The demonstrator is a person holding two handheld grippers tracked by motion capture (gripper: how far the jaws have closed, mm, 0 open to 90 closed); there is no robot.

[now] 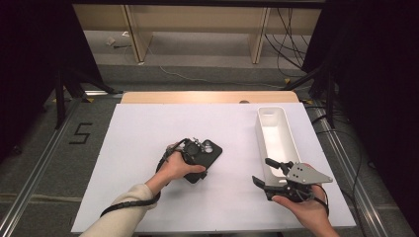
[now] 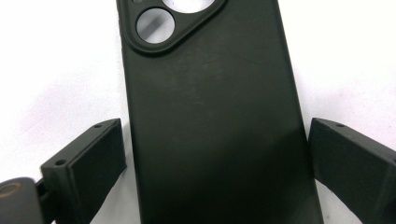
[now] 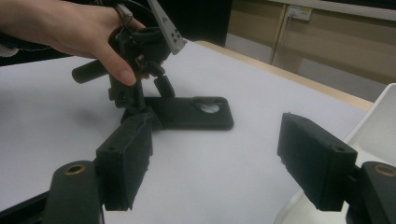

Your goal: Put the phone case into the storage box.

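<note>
A black phone case (image 1: 211, 152) lies flat on the white table, its camera cut-out at the far end. My left gripper (image 1: 194, 157) stands over its near end, pointing down. In the left gripper view the case (image 2: 215, 70) runs between the two jaws of that gripper (image 2: 215, 123); a thin sliver of table shows beside the left jaw, so the pads are not pressing. My right gripper (image 1: 262, 170) rests at the front right, open and holding nothing. In its own view this gripper (image 3: 215, 125) looks towards the case (image 3: 191, 113) and the left gripper (image 3: 137, 100).
A long white tray (image 1: 284, 129) stands at the right of the table, just beyond the right gripper, and its rim (image 3: 380, 116) shows close beside the right jaw. The table's wooden far edge (image 1: 207, 97) lies behind; floor, cables and furniture legs are beyond it.
</note>
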